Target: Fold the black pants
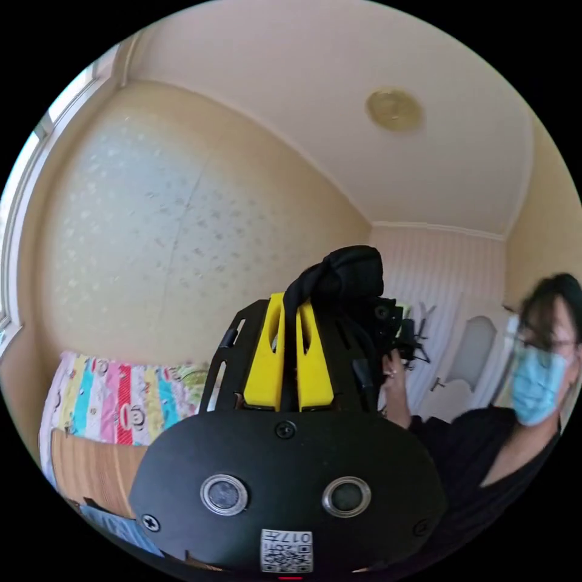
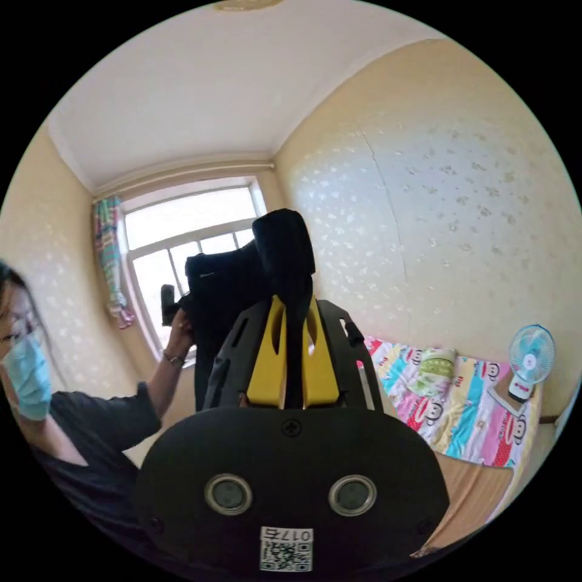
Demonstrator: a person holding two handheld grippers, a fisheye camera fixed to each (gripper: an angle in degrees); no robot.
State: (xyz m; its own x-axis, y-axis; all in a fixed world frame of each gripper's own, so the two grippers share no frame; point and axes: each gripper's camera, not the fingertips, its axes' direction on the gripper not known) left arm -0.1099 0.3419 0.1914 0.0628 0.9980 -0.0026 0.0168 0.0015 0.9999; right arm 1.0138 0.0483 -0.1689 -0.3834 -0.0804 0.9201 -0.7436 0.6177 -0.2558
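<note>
We see the left gripper (image 1: 290,315) with yellow jaws clamped on bunched black fabric pants (image 1: 339,273). The right gripper (image 2: 292,309) pinches the same cloth, both raised toward the pale ceiling (image 1: 339,91).

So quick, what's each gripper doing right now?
Left gripper: closed on the black pants.
Right gripper: closed on the black pants.

Most of the black pants (image 1: 339,276) hang hidden behind the left tongs (image 1: 290,321).

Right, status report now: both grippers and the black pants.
Left gripper shut on black pants, raised toward ceiling. Right gripper shut on the same pants, held aloft by the window. Nothing in the way seen.
</note>
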